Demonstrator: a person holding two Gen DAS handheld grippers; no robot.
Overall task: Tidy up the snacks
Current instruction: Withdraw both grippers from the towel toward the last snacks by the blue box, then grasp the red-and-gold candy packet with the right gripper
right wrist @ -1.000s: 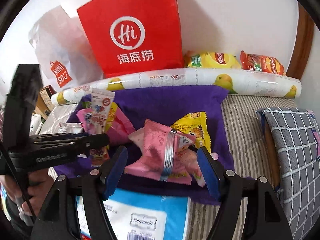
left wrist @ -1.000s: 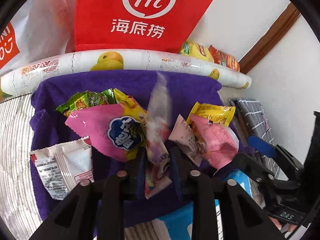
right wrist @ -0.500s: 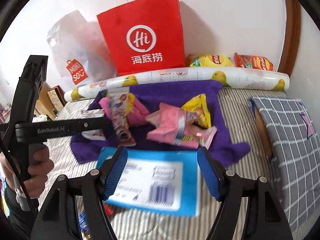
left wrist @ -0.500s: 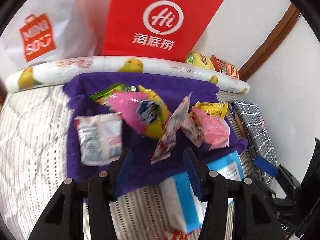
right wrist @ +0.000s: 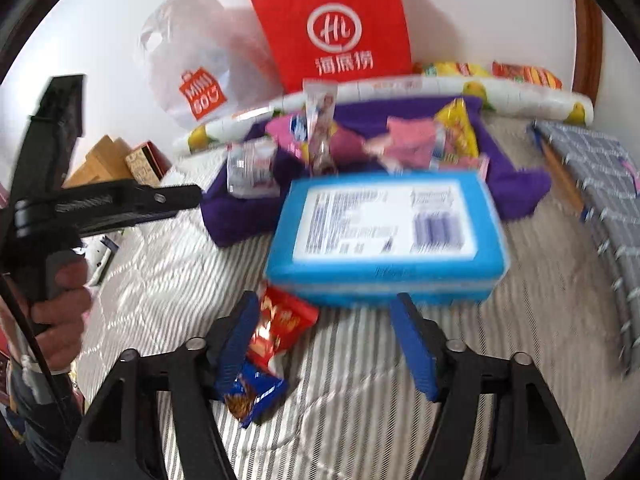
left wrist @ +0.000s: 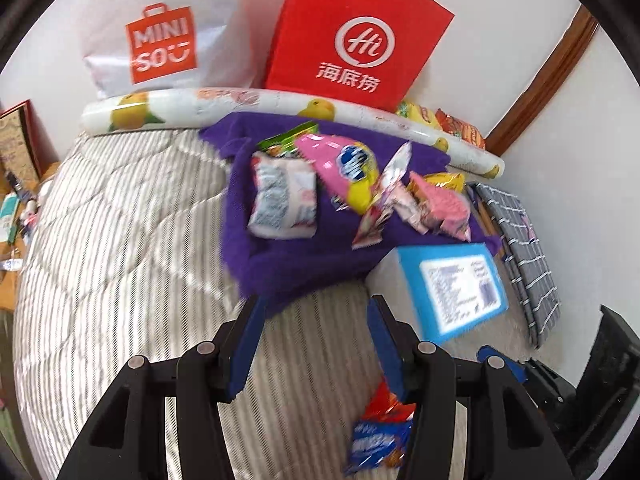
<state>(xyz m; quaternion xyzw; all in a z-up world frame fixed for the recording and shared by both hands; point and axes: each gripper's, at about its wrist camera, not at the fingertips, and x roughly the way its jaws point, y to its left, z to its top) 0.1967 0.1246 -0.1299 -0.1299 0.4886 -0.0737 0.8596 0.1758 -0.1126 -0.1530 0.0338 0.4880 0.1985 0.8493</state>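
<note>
A pile of snack packets lies on a purple towel (left wrist: pixel 280 264): a white packet (left wrist: pixel 282 200), a pink one with a blue logo (left wrist: pixel 340 164), pink packets (left wrist: pixel 440 204) and a slim pink-white packet (left wrist: pixel 384 196) leaning among them. A blue box (right wrist: pixel 384 236) sits at the towel's near edge. My left gripper (left wrist: pixel 314 308) is open and holds nothing, over the striped cover short of the towel. My right gripper (right wrist: pixel 326 304) sits just in front of the blue box, its jaws closing. A red packet (right wrist: pixel 280 328) lies against its left finger, not pinched, with a blue packet (right wrist: pixel 252 392) below.
A red paper bag (left wrist: pixel 356 36) and a white plastic bag (left wrist: pixel 160 40) stand against the wall behind a fruit-printed roll (left wrist: pixel 280 102). More packets (right wrist: pixel 520 72) lie behind the roll. A grey checked cushion (right wrist: pixel 608 184) is at the right. A hand (right wrist: pixel 60 308) holds the left gripper.
The left gripper opened and let go of the slim packet, which now leans on the pile. Both grippers drew back from the towel. The right jaws narrowed; the red and blue packets came into view.
</note>
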